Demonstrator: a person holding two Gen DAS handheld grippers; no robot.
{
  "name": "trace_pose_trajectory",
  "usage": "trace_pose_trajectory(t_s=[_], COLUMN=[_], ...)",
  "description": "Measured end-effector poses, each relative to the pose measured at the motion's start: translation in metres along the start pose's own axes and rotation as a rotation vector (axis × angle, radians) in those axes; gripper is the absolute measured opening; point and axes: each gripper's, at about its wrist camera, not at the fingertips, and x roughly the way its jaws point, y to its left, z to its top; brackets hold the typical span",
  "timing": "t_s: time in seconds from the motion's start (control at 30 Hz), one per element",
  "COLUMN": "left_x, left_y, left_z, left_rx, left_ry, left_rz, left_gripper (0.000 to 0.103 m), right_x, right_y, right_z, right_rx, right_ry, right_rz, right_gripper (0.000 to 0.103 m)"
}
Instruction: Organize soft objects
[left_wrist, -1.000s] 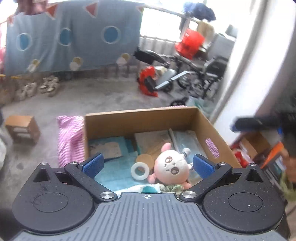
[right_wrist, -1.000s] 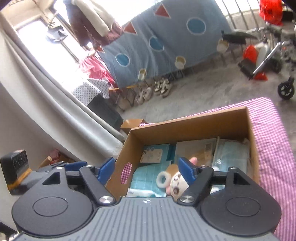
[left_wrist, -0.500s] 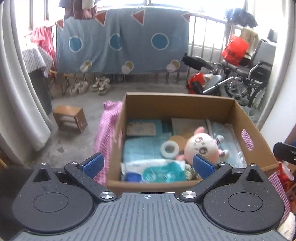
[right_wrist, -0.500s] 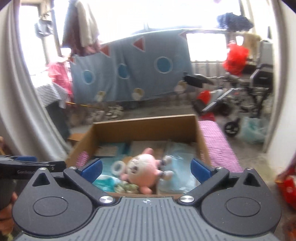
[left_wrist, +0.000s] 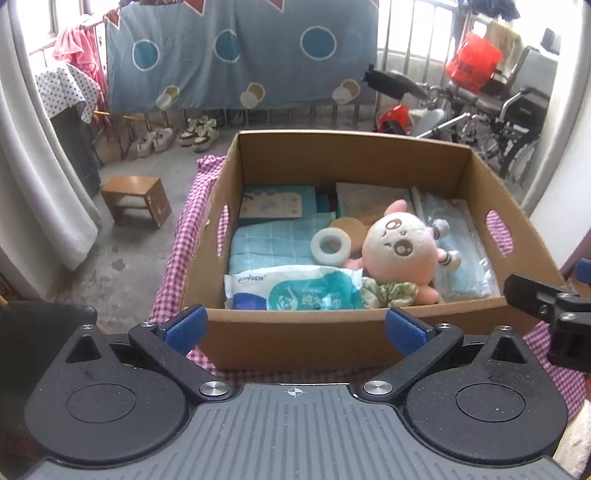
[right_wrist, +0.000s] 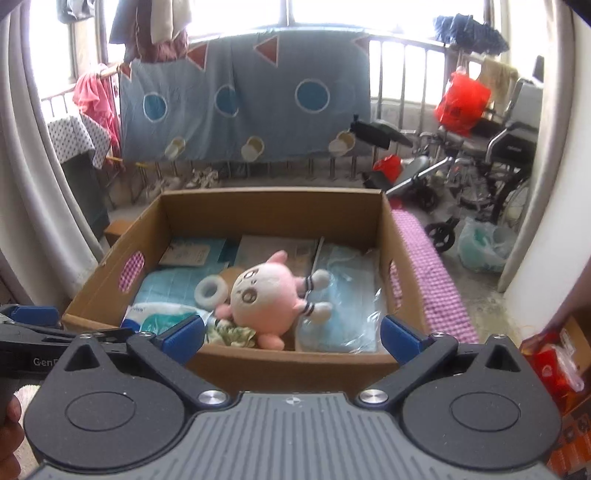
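An open cardboard box stands on a pink checked cloth. Inside lie a pink plush doll, a white tape roll, a blue-and-white wipes pack, a light blue towel, clear-bagged blue masks and flat packets. My left gripper is open, just short of the box's near wall. My right gripper is also open, with nothing between its fingers, in front of the same wall, and its tip shows at the right of the left wrist view.
Past the box is a concrete floor with a small wooden stool, shoes, a hanging blue sheet, wheelchairs and a grey curtain at the left. A red packet lies at the right.
Both views have swung down and squared up on the box, which now sits lower and nearer. The right gripper's fingers have spread wider. The box's contents have not moved.
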Motion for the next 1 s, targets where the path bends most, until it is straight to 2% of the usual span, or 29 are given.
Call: trace_pose_trajectory(t_s=[0.17,0.3,0.47,1.0], left_x=[-0.003,0.001,0.004,0.001], left_y=[-0.003,-0.005,-0.004,-0.006], left_z=[-0.001,0.000,-0.001,-0.002], left_rx=[0.006,0.008,-0.003,0.012], left_ry=[-0.007,0.018,0.045,0.047], left_rz=[0.037,0.051,0.051,0.070], left_gripper=[0.103,0.103,0.103,0.103], right_x=[0.010,0.016,0.020,0.017], right_y=[0.008,0.010,0.007,0.004], right_z=[-0.003,-0.006,-0.007,-0.008], right_rx=[-0.017,-0.022,-0.015,-0.006], right_ry=[0.036,0.056,0.076,0.092], right_rz=[0.007,0.006,0.001,-0.005], right_gripper=[0.103,0.103,0.103,0.103])
